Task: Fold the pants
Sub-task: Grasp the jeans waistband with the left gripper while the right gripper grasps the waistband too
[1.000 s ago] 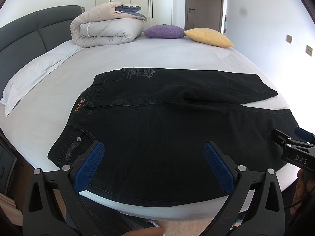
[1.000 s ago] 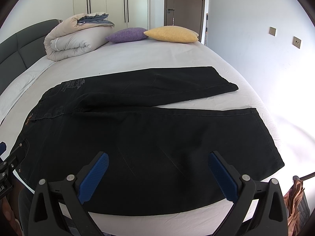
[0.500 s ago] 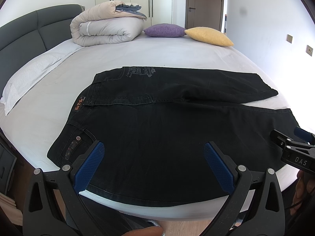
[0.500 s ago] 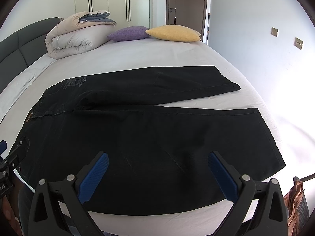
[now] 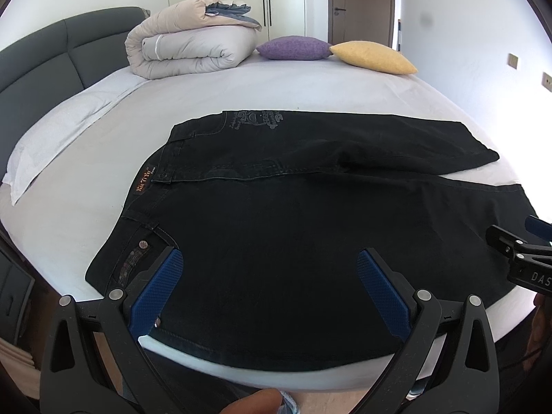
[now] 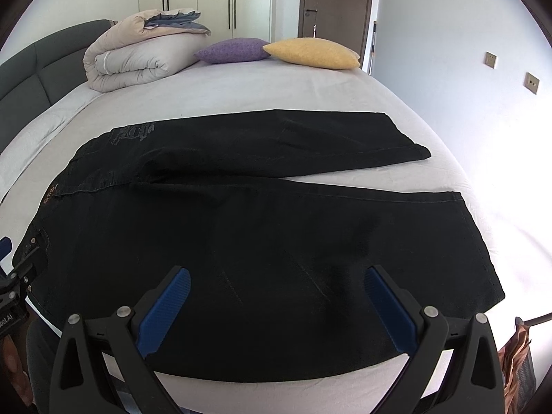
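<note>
Both the left gripper point(image 5: 269, 286) and the right gripper point(image 6: 276, 300) are held spread and empty over the near edge of the black denim pants point(image 5: 310, 214), which are spread unfolded across the white-sheeted bed point(image 5: 241, 89), so every fold is judged outstanding.

Pants point(image 5: 293, 241) lie flat on the bed point(image 5: 276, 93) just ahead of both grippers, waistband toward the left gripper point(image 5: 269, 293), leg ends toward the right gripper point(image 6: 276, 307). Far beyond them sits a rolled duvet point(image 5: 186, 51), with two cushions point(image 5: 293, 48) to its right.
</note>
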A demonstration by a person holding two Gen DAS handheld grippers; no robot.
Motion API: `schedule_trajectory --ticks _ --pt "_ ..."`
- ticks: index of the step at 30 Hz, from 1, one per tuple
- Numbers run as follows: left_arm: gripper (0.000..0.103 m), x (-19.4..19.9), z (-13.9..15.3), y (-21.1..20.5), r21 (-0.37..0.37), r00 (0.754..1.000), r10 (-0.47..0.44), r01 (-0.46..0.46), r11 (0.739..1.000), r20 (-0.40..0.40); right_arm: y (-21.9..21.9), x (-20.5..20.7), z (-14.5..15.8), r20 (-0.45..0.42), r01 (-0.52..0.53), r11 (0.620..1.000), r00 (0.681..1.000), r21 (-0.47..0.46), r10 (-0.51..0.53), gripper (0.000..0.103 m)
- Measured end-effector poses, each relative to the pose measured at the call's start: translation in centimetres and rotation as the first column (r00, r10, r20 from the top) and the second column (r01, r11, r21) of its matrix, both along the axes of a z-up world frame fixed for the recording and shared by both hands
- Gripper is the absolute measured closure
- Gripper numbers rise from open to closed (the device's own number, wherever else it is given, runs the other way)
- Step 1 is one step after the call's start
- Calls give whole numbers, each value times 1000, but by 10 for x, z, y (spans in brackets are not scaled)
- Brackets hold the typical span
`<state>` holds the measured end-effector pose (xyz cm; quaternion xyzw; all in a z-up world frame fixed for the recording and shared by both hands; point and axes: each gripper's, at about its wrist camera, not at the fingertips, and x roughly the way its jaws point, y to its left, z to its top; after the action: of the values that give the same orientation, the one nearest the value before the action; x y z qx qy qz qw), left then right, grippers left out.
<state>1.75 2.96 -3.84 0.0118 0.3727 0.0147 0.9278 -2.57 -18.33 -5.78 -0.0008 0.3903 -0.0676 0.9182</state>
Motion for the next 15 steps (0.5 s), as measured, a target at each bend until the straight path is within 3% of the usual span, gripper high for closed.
schedule_trajectory --ticks 7,12,15 --pt "0 51 6 42 14 998 -41 40 999 49 -2 41 11 -23 -130 991 991 36 131 0" --pt "0 112 12 74 -24 992 -119 120 993 37 3 86 29 4 -288 957 957 25 288 0" --pt "0 162 12 80 117 989 -131 138 983 -66 4 117 34 -5 -371 929 929 1 371 9"
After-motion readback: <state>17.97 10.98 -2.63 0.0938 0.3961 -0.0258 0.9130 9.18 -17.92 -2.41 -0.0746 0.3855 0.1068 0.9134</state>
